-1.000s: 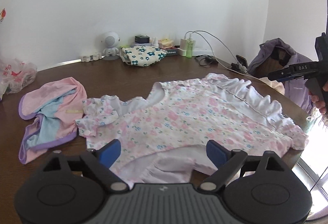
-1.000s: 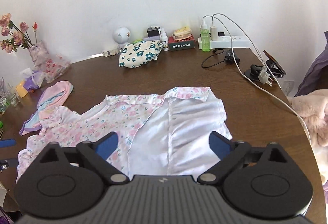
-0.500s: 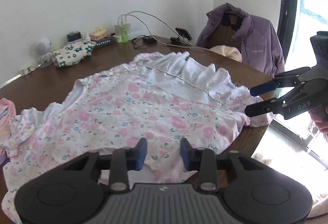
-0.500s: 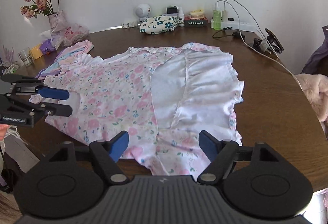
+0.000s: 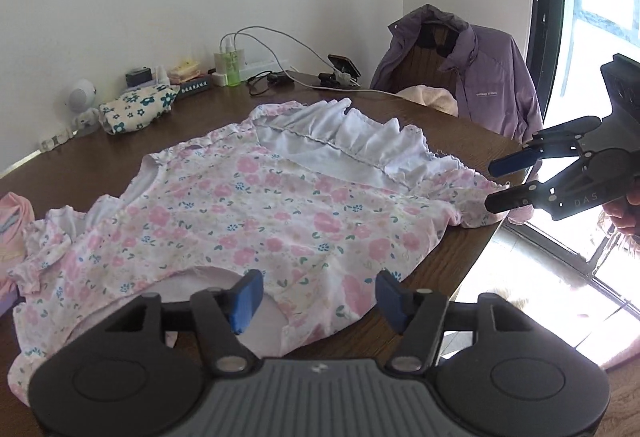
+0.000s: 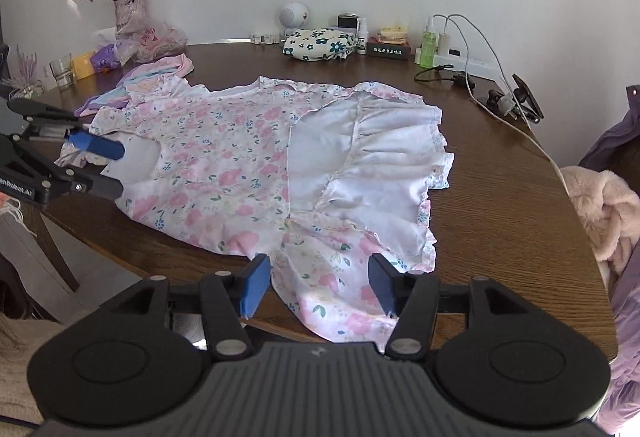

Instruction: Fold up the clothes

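A pink floral child's dress point(image 5: 256, 213) lies spread on the round brown table point(image 5: 460, 253), part of its white lining turned up; it also shows in the right wrist view point(image 6: 248, 165). My left gripper point(image 5: 318, 303) is open, its jaws either side of the dress's near edge. My right gripper point(image 6: 316, 287) is open over the ruffled hem corner hanging at the table edge. Each gripper shows in the other's view: the right one point(image 5: 498, 183) at the hem, the left one point(image 6: 106, 169) at the near side edge of the dress.
A pink and purple garment point(image 6: 160, 71) lies beyond the dress. A folded floral cloth point(image 6: 318, 44), bottles, a power strip with cables point(image 6: 468, 61) and a phone stand line the back. A flower vase point(image 6: 128, 13) stands left. A purple jacket point(image 5: 472, 77) hangs on a chair.
The left gripper went from wide open to nearly shut and is open again, now at the dress's near edge. The right gripper came down to the hem corner, still open.
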### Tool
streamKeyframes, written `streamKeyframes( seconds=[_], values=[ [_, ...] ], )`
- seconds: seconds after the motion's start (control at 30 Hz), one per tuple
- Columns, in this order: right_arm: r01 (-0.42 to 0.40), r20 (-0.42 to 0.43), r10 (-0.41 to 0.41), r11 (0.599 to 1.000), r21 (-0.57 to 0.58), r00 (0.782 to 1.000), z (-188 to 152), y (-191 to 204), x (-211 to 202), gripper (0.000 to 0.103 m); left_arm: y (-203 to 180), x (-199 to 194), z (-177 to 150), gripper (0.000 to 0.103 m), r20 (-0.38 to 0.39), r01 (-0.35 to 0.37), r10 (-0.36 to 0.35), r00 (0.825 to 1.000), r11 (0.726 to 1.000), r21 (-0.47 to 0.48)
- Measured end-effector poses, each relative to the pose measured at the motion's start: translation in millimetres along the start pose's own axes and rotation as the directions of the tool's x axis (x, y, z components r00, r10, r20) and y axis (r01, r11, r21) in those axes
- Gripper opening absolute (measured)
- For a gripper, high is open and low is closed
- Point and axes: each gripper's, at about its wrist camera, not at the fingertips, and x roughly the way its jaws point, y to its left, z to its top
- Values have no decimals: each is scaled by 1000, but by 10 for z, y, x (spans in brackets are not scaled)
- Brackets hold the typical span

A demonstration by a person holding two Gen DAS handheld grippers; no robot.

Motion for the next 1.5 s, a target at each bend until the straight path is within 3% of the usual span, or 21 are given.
streamKeyframes(
  seconds=[0.13, 0.23, 0.43, 0.47, 0.53, 0.57, 0.6, 0.7, 0.9, 1.0, 1.1, 1.17, 1.2, 1.23, 1.3, 1.4, 1.5],
  values=[
    [39, -41, -42, 996, -81, 998, -70, 100, 30, 64, -132, -9, -88, 74, -36, -33, 38, 999, 990, 137],
    [64, -49, -71, 989, -130, 996, -104, 147, 50, 63, -203, 62, -156, 72, -55, -76, 93, 994, 965, 251],
    [67, -79, -84, 978, -198, 993, -103, 111, 139, 49, -221, 219, -138, 49, -86, -84, 125, 988, 923, 375],
    [64, -85, -83, 977, -205, 993, -92, 100, 153, 46, -228, 242, -136, 43, -90, -81, 127, 988, 914, 397],
    [59, -95, -82, 975, -216, 992, -65, 78, 176, 26, -226, 294, -127, 24, -132, -50, 114, 985, 910, 412],
    [55, -102, -79, 974, -221, 992, -57, 70, 187, 12, -216, 298, -120, 7, -141, -39, 104, 984, 914, 405],
    [48, -109, -74, 973, -226, 991, -51, 67, 193, 6, -203, 295, -112, 4, -145, -29, 93, 985, 919, 394],
    [47, -101, -75, 966, -254, 992, -13, 89, 168, 2, -167, 243, -79, 2, -124, -33, 85, 989, 926, 377],
    [103, -21, -119, 924, -368, 993, 322, 112, 41, 1, 46, 124, 229, 1, -52, -67, 88, 995, 944, 323],
    [147, 14, -161, 858, -492, 987, 634, 109, 154, 2, 215, 267, 481, 1, -40, -113, 134, 990, 935, 337],
    [180, 23, -210, 767, -616, 977, 940, 119, 487, 2, 412, 556, 688, 2, -60, -134, 162, 985, 937, 323],
    [164, -12, -228, 736, -657, 974, 1089, 97, 792, 2, 547, 776, 726, 5, -97, -142, 174, 980, 951, 275],
    [150, -35, -232, 733, -663, 972, 1137, 60, 941, 3, 617, 886, 739, 11, -117, -146, 180, 977, 957, 250],
    [150, -45, -234, 747, -648, 971, 1161, 13, 1039, 5, 687, 997, 752, 14, -136, -151, 185, 973, 963, 224],
    [161, -52, -239, 783, -602, 970, 1195, -84, 1195, 24, 765, 1024, 710, 42, -134, -179, 206, 969, 966, 187],
    [188, -17, -224, 855, -484, 974, 1229, -241, 1197, 32, 830, 887, 649, 44, -87, -225, 237, 968, 965, 134],
    [132, 65, -117, 942, -308, 991, 1252, -322, 902, 32, 808, 661, 666, 44, -7, -173, 173, 985, 983, 60]
  ],
)
